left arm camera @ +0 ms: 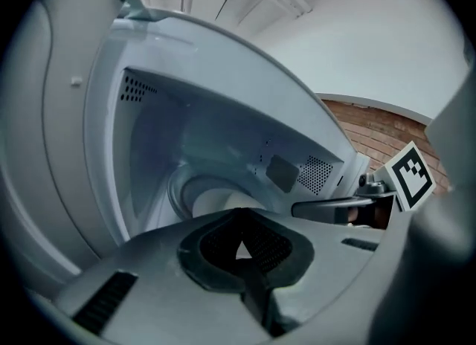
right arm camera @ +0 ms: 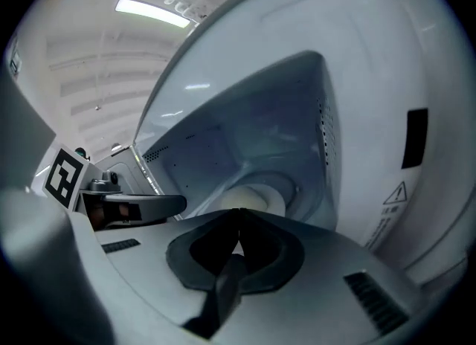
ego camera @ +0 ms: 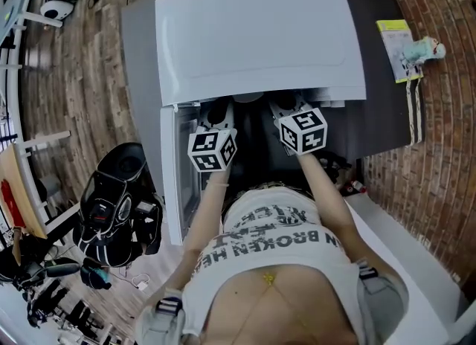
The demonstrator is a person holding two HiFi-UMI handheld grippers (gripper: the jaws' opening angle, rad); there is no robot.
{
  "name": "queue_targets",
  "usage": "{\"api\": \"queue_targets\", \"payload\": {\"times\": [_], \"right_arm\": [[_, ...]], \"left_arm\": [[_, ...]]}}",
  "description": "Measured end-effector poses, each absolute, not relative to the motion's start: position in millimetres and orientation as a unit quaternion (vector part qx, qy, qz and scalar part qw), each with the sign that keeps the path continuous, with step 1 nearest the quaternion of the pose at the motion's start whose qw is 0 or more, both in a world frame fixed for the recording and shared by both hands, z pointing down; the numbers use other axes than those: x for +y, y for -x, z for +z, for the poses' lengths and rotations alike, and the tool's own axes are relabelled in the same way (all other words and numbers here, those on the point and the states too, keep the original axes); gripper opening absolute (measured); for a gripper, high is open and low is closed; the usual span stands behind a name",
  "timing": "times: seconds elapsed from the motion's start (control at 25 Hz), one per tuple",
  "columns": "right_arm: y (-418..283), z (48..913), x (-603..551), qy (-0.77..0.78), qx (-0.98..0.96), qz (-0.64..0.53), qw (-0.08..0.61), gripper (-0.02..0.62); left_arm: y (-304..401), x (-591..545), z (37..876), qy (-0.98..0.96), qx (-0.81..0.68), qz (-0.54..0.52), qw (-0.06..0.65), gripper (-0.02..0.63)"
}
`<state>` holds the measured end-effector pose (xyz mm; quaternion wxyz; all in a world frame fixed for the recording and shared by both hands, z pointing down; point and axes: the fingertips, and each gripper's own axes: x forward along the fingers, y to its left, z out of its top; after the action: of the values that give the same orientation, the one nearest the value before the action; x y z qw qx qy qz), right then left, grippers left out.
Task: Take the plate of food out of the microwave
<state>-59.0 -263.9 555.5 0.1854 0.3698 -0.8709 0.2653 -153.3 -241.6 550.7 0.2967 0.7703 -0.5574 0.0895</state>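
White plate of food (right arm camera: 249, 199) sits deep inside the microwave (ego camera: 260, 39), ahead of my left gripper (left arm camera: 242, 211) and right gripper (right arm camera: 238, 215), both clenched empty, so at this reach-in step I'd next part the jaws to take its rim.

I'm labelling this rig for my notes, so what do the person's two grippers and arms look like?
The left gripper and right gripper match: smooth pale grey shells with slotted vents and dark textured pads. Each carries a white cube printed with black square markers. No sleeves cover the arms; the top is white with dark lettering.
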Motion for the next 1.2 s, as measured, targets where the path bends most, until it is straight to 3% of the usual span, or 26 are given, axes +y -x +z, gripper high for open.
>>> {"api": "queue_targets", "payload": {"times": [0.48,0.8,0.92,1.2], "right_arm": [[57.3,578.8,-275.8,-0.377,-0.857,0.29,0.2,0.009],[54.2,588.4,-271.0,-0.375,-0.847,0.327,0.186,0.009],[52.4,589.5,-269.0,-0.374,-0.846,0.332,0.186,0.009],[45.8,591.2,-264.6,-0.376,-0.843,0.337,0.186,0.009]], "left_arm": [[166.9,-249.1,577.9,-0.743,-0.57,0.087,0.34,0.008],[176.6,-242.8,598.2,-0.689,-0.58,0.005,0.435,0.011],[176.9,-243.7,602.7,-0.673,-0.581,-0.02,0.458,0.077],[171.0,-253.0,616.1,-0.632,-0.558,-0.109,0.527,0.106]]}}
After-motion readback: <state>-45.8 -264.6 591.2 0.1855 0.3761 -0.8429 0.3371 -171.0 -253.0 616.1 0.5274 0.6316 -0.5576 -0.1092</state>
